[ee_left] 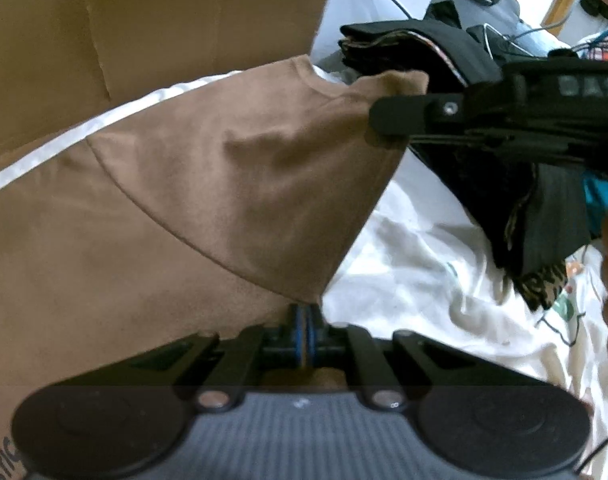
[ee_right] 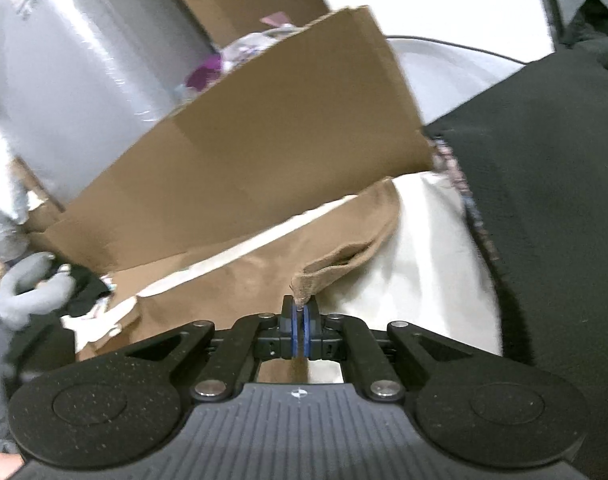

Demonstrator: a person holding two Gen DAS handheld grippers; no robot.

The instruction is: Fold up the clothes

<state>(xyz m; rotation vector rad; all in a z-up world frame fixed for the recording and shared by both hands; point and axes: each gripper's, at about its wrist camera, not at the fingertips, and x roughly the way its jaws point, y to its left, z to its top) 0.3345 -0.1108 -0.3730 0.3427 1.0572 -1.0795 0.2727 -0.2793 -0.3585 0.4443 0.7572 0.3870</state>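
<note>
On the white bed sheet (ee_left: 404,280), the brown shirt (ee_left: 183,200) stretches lengthwise toward the cardboard box (ee_right: 263,140). Left tool (ee_left: 304,312) pinches its edge; right tool (ee_right: 299,308) pinches its ribbed collar, lifted.

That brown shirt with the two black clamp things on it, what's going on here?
A person is folding laundry with a hand-held gripper in each hand. Both are clamped on the brown cotton T-shirt: the left gripper pinches its lower edge, the right gripper pinches a ribbed hem. The shirt is lifted partly off the white bedsheet, in front of a cardboard box. A pile of dark folded clothes lies alongside.
</note>
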